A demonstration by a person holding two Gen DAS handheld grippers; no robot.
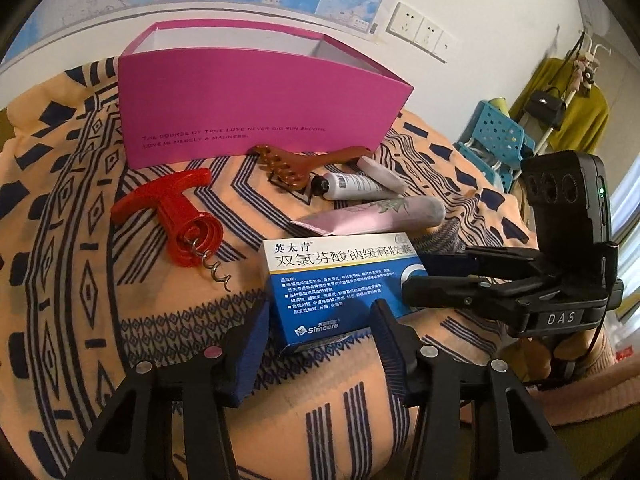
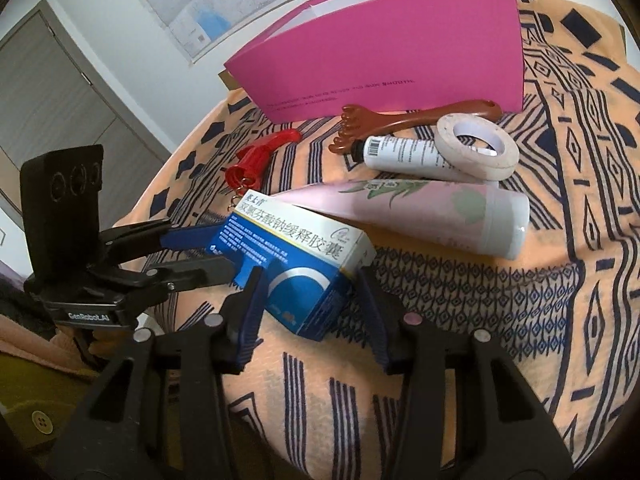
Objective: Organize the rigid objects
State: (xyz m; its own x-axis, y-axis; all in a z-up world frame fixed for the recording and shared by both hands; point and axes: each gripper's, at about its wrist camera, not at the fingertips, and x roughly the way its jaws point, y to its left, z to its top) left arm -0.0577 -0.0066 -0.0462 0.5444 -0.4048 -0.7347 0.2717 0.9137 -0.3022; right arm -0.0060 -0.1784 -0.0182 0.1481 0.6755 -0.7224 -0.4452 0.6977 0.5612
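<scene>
You have the medicine box [image 1: 340, 280] nearest you on the cloth [image 1: 80, 300], between the jaws of both grippers. Just behind it lies the large tube [image 1: 372, 216], and behind that the small tube [image 1: 352, 186] with the tape roll [image 2: 476, 146] against it. The corkscrew [image 1: 180, 220] lies to the left. The wooden massager [image 1: 304, 166] rests before the open box [image 1: 256, 108] at the back.

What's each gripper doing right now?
Left gripper: closed on one end of the medicine box.
Right gripper: closed on the same box's other end.
</scene>
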